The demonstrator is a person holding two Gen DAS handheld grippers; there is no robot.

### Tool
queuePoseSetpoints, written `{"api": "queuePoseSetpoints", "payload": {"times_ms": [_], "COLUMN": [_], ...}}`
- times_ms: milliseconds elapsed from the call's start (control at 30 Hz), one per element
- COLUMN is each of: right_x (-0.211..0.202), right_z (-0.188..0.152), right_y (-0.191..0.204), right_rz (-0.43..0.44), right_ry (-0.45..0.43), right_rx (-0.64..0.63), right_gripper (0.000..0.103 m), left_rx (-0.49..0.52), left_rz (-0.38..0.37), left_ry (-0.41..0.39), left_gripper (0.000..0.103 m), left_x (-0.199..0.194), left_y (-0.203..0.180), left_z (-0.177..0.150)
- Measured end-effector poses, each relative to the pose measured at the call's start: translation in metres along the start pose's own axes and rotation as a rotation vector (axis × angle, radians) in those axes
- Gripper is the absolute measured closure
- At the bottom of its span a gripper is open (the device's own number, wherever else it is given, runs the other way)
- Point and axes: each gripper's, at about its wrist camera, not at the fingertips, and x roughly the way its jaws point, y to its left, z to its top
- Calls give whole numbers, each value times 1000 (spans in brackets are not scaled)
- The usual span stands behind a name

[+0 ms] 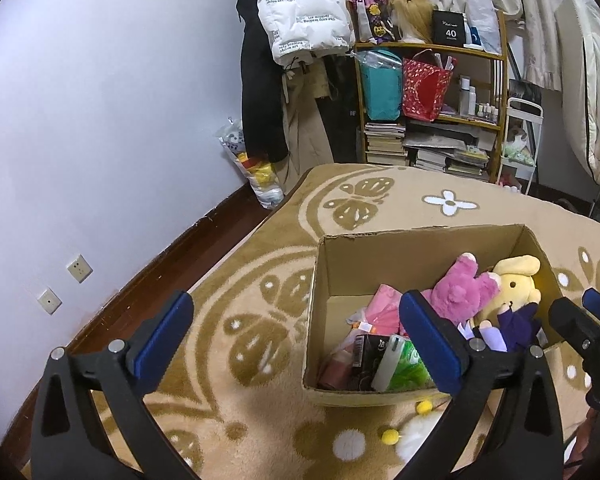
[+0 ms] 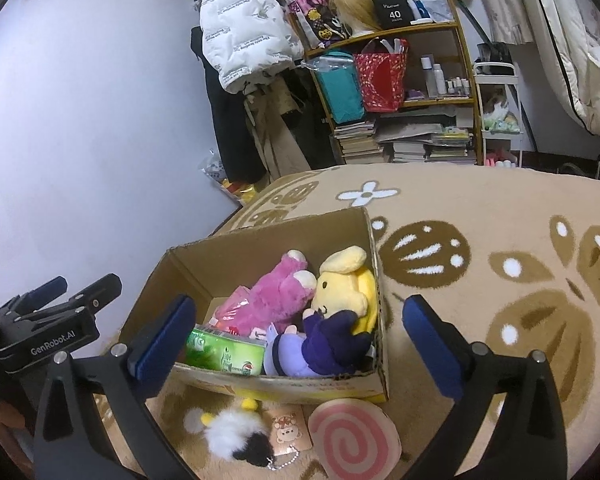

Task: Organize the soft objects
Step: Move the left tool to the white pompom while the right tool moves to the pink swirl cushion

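between picks: both tongs empty, three soft things still outside the box

open brown cardboard box (image 2: 374, 240) sits on the tan flower-patterned rug (image 2: 500, 208). already inside: pink plush animal (image 2: 276, 292), yellow long-eared plush rabbit (image 2: 340, 284), purple-robed soft doll (image 2: 324, 344), green plastic tissue pack (image 2: 224, 354), pink crinkly packet (image 1: 384, 304).

left gripper (image 1: 296, 344) spread wide, nothing between its blue pads; it hangs over the box's near left corner. right gripper (image 2: 296, 340) likewise wide and empty, over the box's near edge.

still on the rug just in front of the box: round pink-and-white swirl cushion (image 2: 354, 436), black-and-white fluffy pompom charm with yellow balls (image 2: 236, 436), small flat bear-print card on a bead chain (image 2: 290, 428).

judgement: a placing step looks finished and the next pick is due. the swirl cushion lies nearest the right gripper; reaching it calls for pulling back and dipping toward the rug, then closing across its rim. the pompom is small and fluffy, so a low, centred pinch would suit it.
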Motion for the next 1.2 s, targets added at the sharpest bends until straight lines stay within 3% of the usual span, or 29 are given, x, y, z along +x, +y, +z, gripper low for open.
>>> {"api": "queuePoseSetpoints", "payload": {"times_ms": [600,1000,1200], "right_x": [-32,-46,-51], "right_z": [-12,-26,-33], "right_y": [7,8,13], "right_rz": [-40,-89,-112], "right_ry": [-14,17,38], "right_rx": [-2,-9,-32], "right_gripper": [0,0,0], "left_rx": [34,13,55], "left_rz": [-8,-35,-20], "left_ry": [-26,2,25], "left_gripper": [1,1,1], "left_x": [-38,-50,-53], "left_y": [-4,1,-4], "left_z": [-12,-24,-31]}}
